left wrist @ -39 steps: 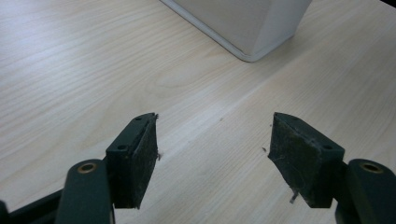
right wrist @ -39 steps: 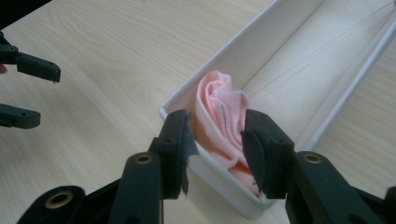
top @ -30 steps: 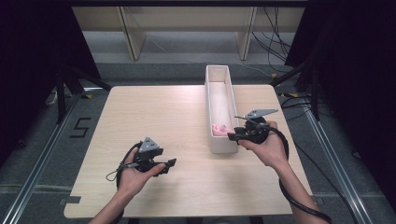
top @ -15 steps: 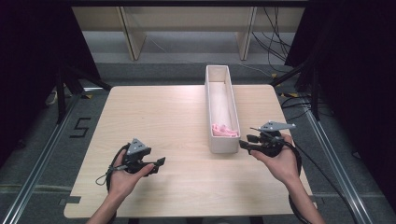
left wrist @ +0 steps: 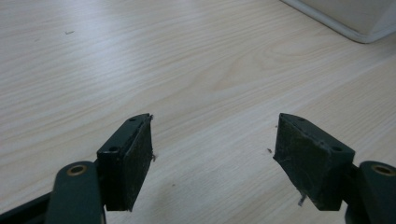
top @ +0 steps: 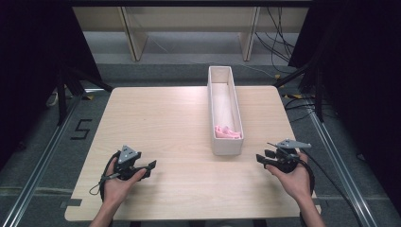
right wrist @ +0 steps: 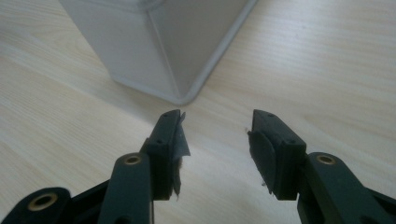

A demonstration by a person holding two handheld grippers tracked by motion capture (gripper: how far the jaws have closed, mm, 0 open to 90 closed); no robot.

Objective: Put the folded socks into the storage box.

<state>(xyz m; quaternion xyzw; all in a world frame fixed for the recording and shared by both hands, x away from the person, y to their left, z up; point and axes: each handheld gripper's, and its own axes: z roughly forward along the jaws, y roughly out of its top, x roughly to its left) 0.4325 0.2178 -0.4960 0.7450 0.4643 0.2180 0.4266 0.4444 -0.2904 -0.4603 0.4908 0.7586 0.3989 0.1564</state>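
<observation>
Pink, crumpled soft stuff (top: 227,132) lies inside the white bin (top: 226,147), a long narrow trough, down at its near end and against the near wall; what the stuff is cannot be told. The bin stands on the pale wooden table (top: 175,118), running lengthwise away from the person, right of the table's middle, at about one o'clock from the centre.

From the bin's near end, the right gripper (top: 261,158) sits at roughly four o'clock, near but apart from it, held low over the table in the right hand (top: 294,177). Its jaws have just been opening and stand spread with only bare wood between them; in the right gripper view they point at the bin's near corner (right wrist: 180,98).

At about eight o'clock from the bin, well apart from it, the left gripper (top: 150,166) is held in the left hand (top: 117,185) near the table's front edge. Its jaws have also just been opening and stand wide, with plain tabletop (left wrist: 201,79) between them and the bin's corner (left wrist: 359,28) far off.
</observation>
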